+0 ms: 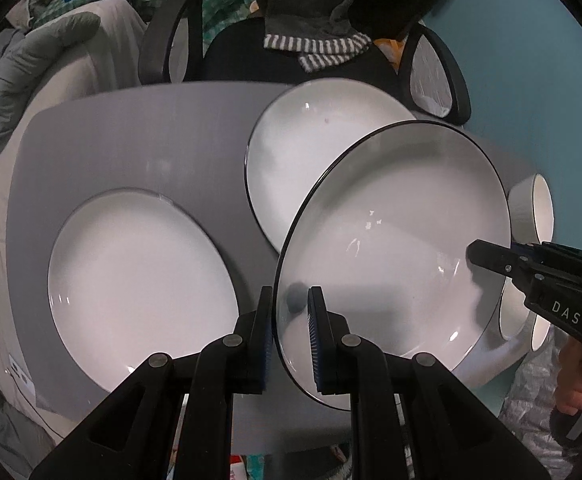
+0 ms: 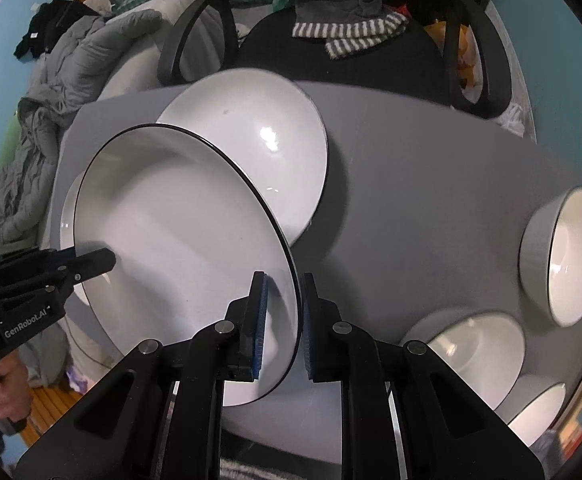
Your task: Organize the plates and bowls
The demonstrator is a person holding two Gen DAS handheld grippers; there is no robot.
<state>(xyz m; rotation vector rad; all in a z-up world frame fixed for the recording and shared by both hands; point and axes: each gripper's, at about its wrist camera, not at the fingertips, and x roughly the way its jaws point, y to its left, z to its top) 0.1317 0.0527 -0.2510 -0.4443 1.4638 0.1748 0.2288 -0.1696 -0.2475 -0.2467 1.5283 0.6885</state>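
The plate point(image 1: 395, 240) with the thin black rim hangs tilted above the grey counter point(image 1: 139, 148), its near edge clamped between the blue pads of my left claw point(image 1: 289, 320) and its opposite edge clamped in my right claw point(image 2: 281, 312). Below and behind it a second white plate point(image 1: 303, 160) lies flat on the counter, and a third plate point(image 1: 139, 280) lies well apart at my left. To my right, three white bowls point(image 2: 567, 256) sit near the counter's edge, and a black office chair point(image 2: 331, 52) draped with grey clothing stands behind the counter.
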